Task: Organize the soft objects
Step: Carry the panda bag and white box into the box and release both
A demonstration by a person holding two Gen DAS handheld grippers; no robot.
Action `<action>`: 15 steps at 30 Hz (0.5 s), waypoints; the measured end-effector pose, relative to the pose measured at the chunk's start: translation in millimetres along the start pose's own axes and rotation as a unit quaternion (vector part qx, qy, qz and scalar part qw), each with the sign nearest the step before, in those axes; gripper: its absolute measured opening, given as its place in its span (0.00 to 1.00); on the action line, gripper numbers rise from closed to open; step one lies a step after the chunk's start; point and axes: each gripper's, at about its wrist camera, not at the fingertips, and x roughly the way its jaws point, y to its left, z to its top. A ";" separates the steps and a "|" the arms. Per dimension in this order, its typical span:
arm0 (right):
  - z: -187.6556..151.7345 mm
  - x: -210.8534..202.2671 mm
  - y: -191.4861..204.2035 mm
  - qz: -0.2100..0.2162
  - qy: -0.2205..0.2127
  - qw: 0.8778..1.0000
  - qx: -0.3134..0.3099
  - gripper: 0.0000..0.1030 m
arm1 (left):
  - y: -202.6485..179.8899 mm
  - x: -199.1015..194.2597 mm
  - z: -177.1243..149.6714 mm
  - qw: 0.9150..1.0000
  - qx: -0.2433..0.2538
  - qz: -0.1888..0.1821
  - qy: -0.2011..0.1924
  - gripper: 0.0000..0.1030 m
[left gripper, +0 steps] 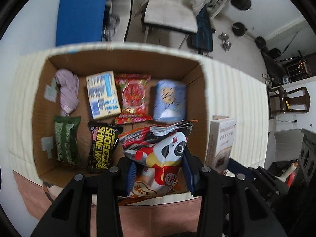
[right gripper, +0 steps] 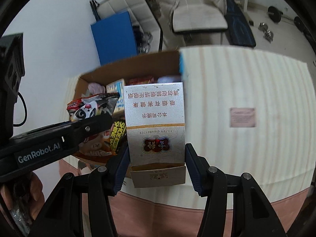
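Note:
My left gripper [left gripper: 160, 167] is shut on a panda snack bag [left gripper: 160, 152] and holds it over the near right part of the open cardboard box [left gripper: 122, 59]. Inside the box lie a pink cloth [left gripper: 68, 90], a yellow-blue packet [left gripper: 102, 94], a red candy bag [left gripper: 134, 96], a light blue pack [left gripper: 169, 100], a green pack [left gripper: 66, 140] and a black shoe wipe pack [left gripper: 102, 146]. My right gripper [right gripper: 156, 167] is shut on a white cigarette carton [right gripper: 156, 122], upright, just right of the box [right gripper: 126, 67]. The left gripper [right gripper: 94, 126] with the panda bag [right gripper: 86, 108] shows in the right wrist view.
The box stands on a cream striped cloth [right gripper: 246, 90] over the table, with a pink label patch [right gripper: 242, 117] to the right. The carton also shows in the left wrist view [left gripper: 221, 138]. A blue board [left gripper: 81, 13], a chair [left gripper: 169, 13] and dumbbells lie beyond the table.

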 end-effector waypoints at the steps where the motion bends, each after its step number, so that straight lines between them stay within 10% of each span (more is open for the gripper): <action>1: -1.2 9.7 4.0 -0.004 0.010 1.000 0.001 0.56 | 8.0 12.7 4.7 1.000 -0.009 -0.001 0.018 0.36; 15: 9.6 105.7 15.7 -0.082 0.081 0.993 0.006 0.56 | 45.0 86.2 22.1 0.992 -0.044 -0.024 0.117 0.39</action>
